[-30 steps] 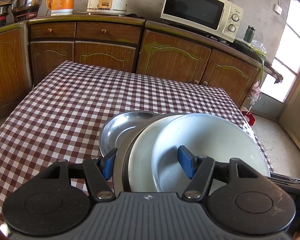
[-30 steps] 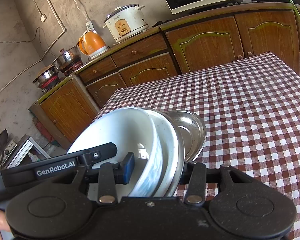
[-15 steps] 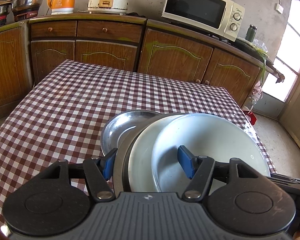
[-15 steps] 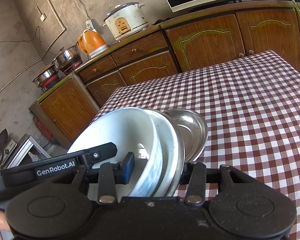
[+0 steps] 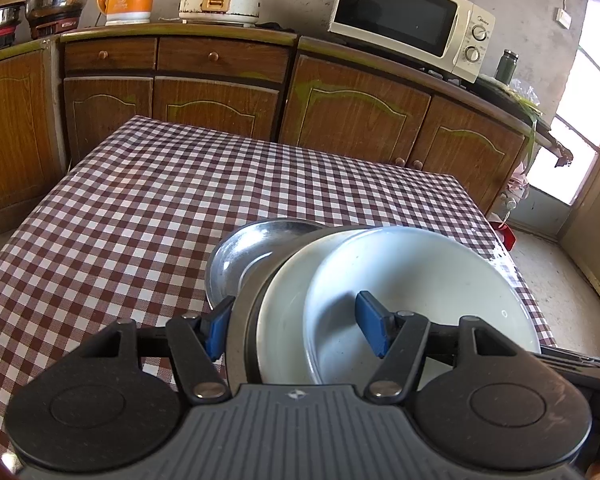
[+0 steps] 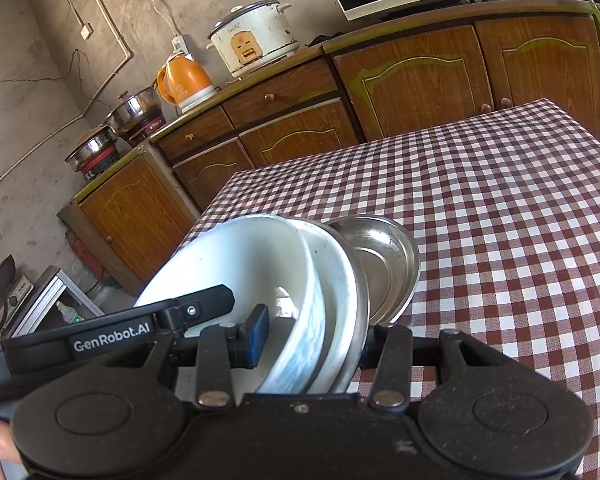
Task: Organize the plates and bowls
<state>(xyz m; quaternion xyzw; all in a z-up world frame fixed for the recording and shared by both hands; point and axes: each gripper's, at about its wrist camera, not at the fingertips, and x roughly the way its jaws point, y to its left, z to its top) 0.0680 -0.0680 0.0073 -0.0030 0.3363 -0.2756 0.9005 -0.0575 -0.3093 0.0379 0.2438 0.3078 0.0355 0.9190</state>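
The left gripper [image 5: 296,326] had its jaws partly open but clamped on the stack of dishes: the left pad sat against the outside of the metal plate [image 5: 236,344], the right pad inside the white bowl [image 5: 412,280]. Between them nested a white plate [image 5: 280,320], and a second steel dish [image 5: 244,248] lay just beyond the jaws on the checked desk [image 5: 140,208]. The right gripper [image 6: 316,340] gripped the same stack [image 6: 324,300] from the opposite side, jaws about half open, one pad inside the bowl and the other hidden behind the metal rim. To carry the stack well, both hands probably needed to move together and level, with steady pressure, so nothing slid out of the tilted nest.
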